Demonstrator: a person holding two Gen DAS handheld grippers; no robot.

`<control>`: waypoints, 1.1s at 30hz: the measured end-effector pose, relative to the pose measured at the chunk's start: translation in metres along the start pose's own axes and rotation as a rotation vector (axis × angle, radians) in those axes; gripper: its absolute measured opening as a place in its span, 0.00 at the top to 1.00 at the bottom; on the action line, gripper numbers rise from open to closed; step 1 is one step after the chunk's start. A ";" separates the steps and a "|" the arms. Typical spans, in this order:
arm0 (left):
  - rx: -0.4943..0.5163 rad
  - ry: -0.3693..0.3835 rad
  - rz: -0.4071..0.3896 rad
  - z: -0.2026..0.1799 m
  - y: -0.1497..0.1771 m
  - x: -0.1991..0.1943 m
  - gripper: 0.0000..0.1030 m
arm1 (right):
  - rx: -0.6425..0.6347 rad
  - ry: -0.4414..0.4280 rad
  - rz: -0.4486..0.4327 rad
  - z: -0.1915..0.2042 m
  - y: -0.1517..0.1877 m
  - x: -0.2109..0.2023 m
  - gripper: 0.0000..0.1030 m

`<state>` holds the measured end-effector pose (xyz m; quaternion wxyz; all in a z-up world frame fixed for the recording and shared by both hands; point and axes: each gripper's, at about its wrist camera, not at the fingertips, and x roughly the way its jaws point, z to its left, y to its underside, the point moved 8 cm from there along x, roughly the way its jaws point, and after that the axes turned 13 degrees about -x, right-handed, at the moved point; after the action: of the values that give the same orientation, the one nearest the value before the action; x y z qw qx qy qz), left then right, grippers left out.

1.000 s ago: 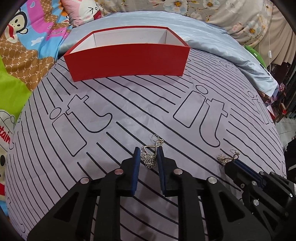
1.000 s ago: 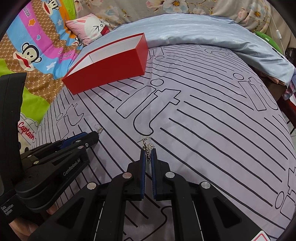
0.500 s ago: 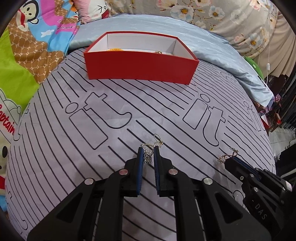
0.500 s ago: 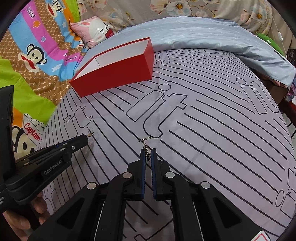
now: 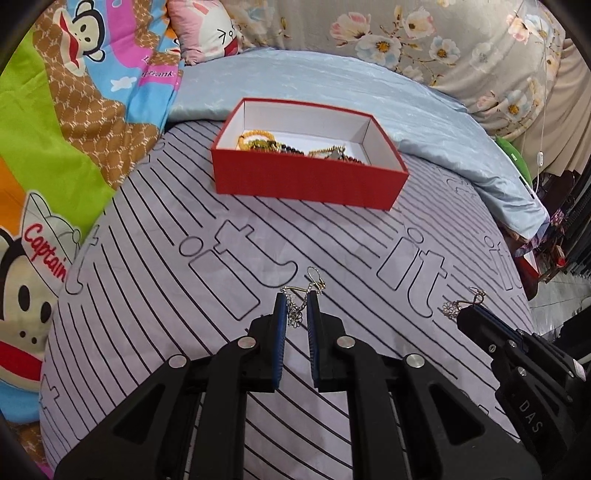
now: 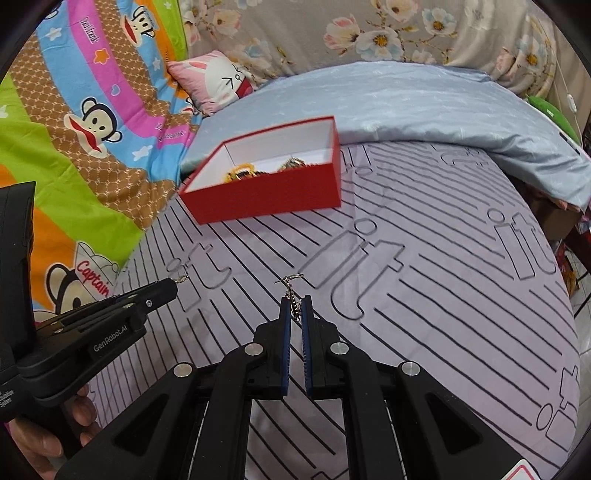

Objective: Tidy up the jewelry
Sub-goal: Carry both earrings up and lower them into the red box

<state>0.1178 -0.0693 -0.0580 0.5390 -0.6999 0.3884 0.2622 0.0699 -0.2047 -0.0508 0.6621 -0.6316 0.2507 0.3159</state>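
Note:
My left gripper (image 5: pixel 295 308) is shut on a silver dangle earring (image 5: pixel 297 301), held above the striped bed cover. My right gripper (image 6: pixel 294 308) is shut on a matching earring (image 6: pixel 291 293); it also shows at the right of the left wrist view (image 5: pixel 461 306). The left gripper shows at the left of the right wrist view (image 6: pixel 173 286). A red box (image 5: pixel 310 181) with a white inside stands ahead on the bed and holds several pieces of jewelry, among them yellow beads (image 5: pixel 255 140). The box also shows in the right wrist view (image 6: pixel 269 195).
A light blue quilt (image 5: pixel 406 110) lies behind the box. A colourful monkey-print blanket (image 5: pixel 55 129) covers the left side. A pink pillow (image 5: pixel 207 29) sits at the back. The bed's edge drops off at the right (image 5: pixel 535 258).
Both grippers have risen off the cover with their earrings and tilted toward the box, so its inside and contents now show. The left jaws closed on the earring.

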 end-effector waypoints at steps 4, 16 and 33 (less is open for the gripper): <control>0.006 -0.012 -0.025 0.000 -0.013 -0.009 0.90 | -0.023 -0.007 -0.029 0.010 -0.017 -0.006 0.95; 0.041 -0.031 -0.106 -0.009 -0.060 -0.024 0.90 | -0.068 -0.010 -0.097 0.024 -0.068 -0.010 0.95; 0.077 -0.055 -0.184 -0.030 -0.153 0.005 0.90 | -0.099 0.009 -0.128 0.005 -0.153 0.037 0.95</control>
<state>0.2460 -0.0816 0.0307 0.5979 -0.7037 0.3175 0.2157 0.2070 -0.1964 0.0257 0.6478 -0.6798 0.1968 0.2821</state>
